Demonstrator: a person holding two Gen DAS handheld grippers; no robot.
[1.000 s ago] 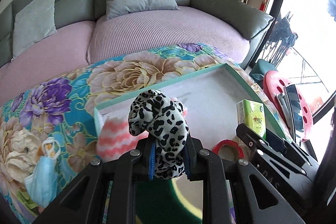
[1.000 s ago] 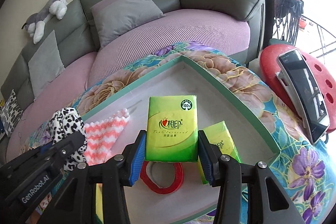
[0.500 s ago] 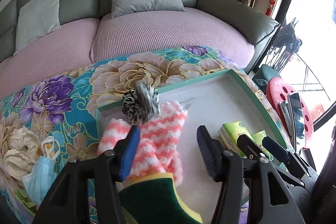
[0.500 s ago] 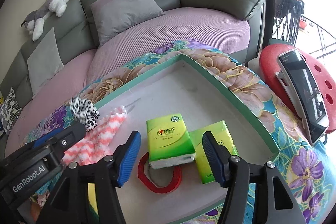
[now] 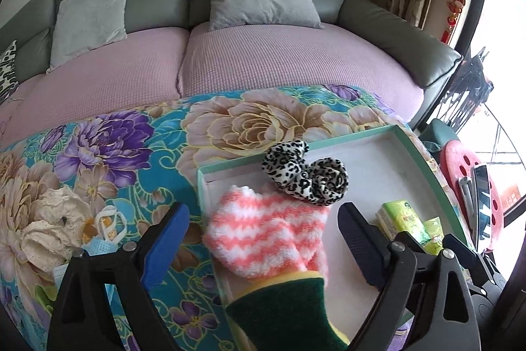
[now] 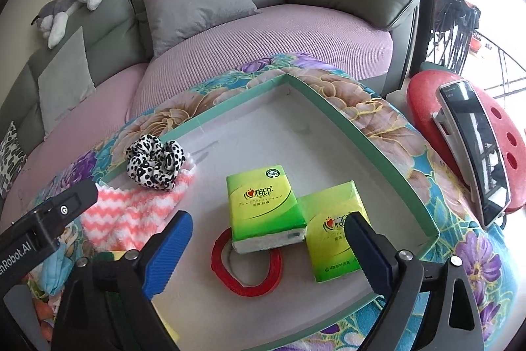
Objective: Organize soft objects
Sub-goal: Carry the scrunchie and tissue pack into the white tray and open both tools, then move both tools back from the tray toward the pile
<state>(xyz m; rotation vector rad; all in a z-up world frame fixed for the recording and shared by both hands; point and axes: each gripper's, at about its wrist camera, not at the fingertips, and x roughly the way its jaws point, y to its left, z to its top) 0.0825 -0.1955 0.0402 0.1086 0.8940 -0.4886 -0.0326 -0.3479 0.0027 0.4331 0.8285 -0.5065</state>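
Note:
A shallow green-rimmed tray (image 5: 424,160) (image 6: 332,104) lies on the flowered cloth. In it rest a leopard-print scrunchie (image 5: 307,176) (image 6: 154,165), a pink-and-white fluffy cloth (image 5: 263,236) (image 6: 128,216), a green-and-yellow sponge (image 5: 282,308), two green tissue packs (image 6: 263,206) (image 6: 335,229) and a red ring (image 6: 246,265) under one pack. My left gripper (image 5: 263,239) hovers above the fluffy cloth, jaws opening, gripping nothing. My right gripper (image 6: 268,247) hovers over the tissue packs, jaws opening, pads clear of them.
A crumpled cream cloth (image 5: 42,229) and a blue face mask (image 5: 98,245) lie on the flowered cloth left of the tray. A grey and pink sofa (image 5: 230,55) with cushions stands behind. A red stool (image 6: 460,127) with a phone (image 6: 473,147) stands at the right.
My left gripper let go of the leopard scrunchie, which now lies in the tray. My right gripper released the tissue pack onto the red ring. Both jaws spread wide.

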